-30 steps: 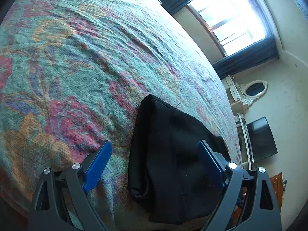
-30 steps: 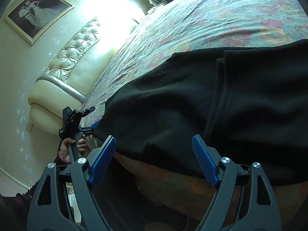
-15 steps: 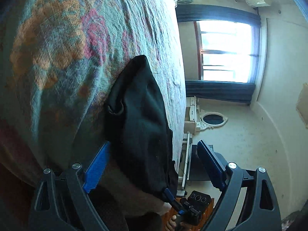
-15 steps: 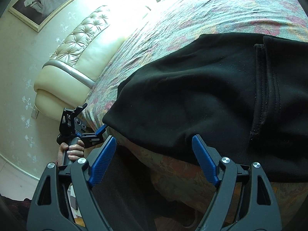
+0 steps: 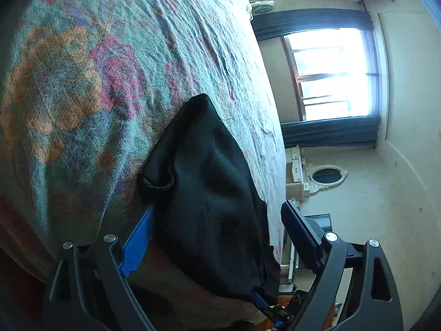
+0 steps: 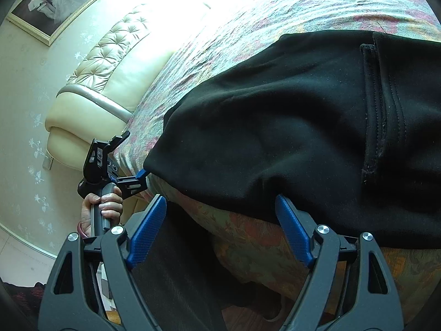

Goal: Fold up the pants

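Black pants (image 5: 209, 193) lie folded on a floral bedspread (image 5: 82, 82), reaching to the bed's near edge. My left gripper (image 5: 217, 209) straddles one end of them. Its jaws are closing with the cloth between them: the left pad (image 5: 137, 237) lies against the pants' edge, the right pad (image 5: 297, 231) stands apart. In the right wrist view the pants (image 6: 275, 124) fill the middle. My right gripper (image 6: 220, 198) is open at the bed's edge, its right fingertip (image 6: 279, 201) just at the hem, with only the bed's side between the fingers. A hand (image 6: 104, 201) holds the left gripper (image 6: 137, 178) at the pants' far corner.
A cream tufted headboard (image 6: 110, 63) and a framed picture (image 6: 55, 2) stand at the bed's head. A bright window (image 5: 336, 74) with dark curtains, a white dresser with an oval mirror (image 5: 325, 176) and a dark screen (image 5: 319, 220) line the far wall. A person's dark-clad leg (image 6: 179, 275) stands by the bed.
My left gripper has rolled and come in on the pants' end, so the cloth now lies between its jaws. My right gripper has edged closer to the hem at the bed's edge.
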Motion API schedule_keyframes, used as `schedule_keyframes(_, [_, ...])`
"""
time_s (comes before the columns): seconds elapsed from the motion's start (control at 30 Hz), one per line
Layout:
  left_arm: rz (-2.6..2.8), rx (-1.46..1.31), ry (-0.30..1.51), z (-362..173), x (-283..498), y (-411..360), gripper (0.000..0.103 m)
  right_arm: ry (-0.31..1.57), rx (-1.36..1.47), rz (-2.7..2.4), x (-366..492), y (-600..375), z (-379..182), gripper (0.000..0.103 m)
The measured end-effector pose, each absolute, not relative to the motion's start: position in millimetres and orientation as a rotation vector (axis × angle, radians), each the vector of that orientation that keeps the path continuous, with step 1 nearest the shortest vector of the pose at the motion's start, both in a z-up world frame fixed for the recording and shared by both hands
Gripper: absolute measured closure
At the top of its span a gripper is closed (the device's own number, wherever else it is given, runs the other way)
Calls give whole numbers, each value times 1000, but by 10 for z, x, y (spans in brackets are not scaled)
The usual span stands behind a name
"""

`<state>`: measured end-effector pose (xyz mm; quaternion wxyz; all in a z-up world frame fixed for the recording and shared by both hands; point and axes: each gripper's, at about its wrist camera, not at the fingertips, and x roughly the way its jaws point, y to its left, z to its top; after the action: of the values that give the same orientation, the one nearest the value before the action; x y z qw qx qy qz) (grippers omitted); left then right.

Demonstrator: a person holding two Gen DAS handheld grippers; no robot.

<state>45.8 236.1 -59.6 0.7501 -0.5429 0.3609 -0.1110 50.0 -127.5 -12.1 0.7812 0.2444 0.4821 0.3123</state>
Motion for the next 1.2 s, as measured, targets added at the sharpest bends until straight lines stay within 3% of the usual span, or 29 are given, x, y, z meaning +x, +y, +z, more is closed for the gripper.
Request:
schedule_keyframes(0.13, [-157, -1040, 834, -544, 513, 2301, 76, 1042, 528, 667, 487, -1261, -120, 22])
schedule_keyframes(0.3, [-135, -1117, 817, -601, 480, 2439, 91, 1043, 553, 665, 492, -1281, -131, 22])
schedule_keyframes(0.33, [-122, -1098, 781, -536, 445, 2461, 100, 1043, 558, 665, 494, -1288, -137, 22])
schedule_keyframes(0.43, [-83, -979, 700, -321, 379, 2519, 103, 1042, 561, 665, 497, -1301, -169, 22])
schedule_keyframes(0.53, [-90, -856, 760, -286, 491, 2496, 103, 1047, 554, 661, 503, -1295, -192, 22])
schedule_keyframes(0.6, [-197, -799, 815, -272, 653, 2433, 98, 1046, 562, 662, 503, -1294, -195, 20])
schedule_keyframes(0.63, [-248, -795, 859, -301, 764, 2412, 74, 1048, 567, 662, 504, -1291, -192, 20])
schedule_keyframes(0.67, [-268, -798, 894, -344, 846, 2414, 36, 1050, 569, 660, 505, -1291, -192, 20])
schedule_keyframes(0.7, [-259, -801, 918, -401, 928, 2442, 23, 1050, 571, 659, 501, -1291, -183, 20])
schedule_keyframes(0.73, [-264, -810, 945, -468, 1015, 2475, 22, 1050, 572, 659, 499, -1293, -178, 20])
schedule_keyframes(0.9, [-334, -882, 986, -589, 1256, 2608, 20, 1059, 580, 651, 478, -1316, -194, 20])
schedule_keyframes(1.0, [-379, -787, 992, -535, 1280, 2420, 23, 1069, 598, 648, 483, -1315, -245, 20])
schedule_keyframes(1.07, [-412, -701, 1035, -566, 1280, 2200, 57, 1070, 599, 648, 478, -1303, -249, 19])
schedule_keyframes(1.2, [-387, -713, 1047, -691, 1309, 2164, 79, 1072, 603, 654, 476, -1311, -228, 19])
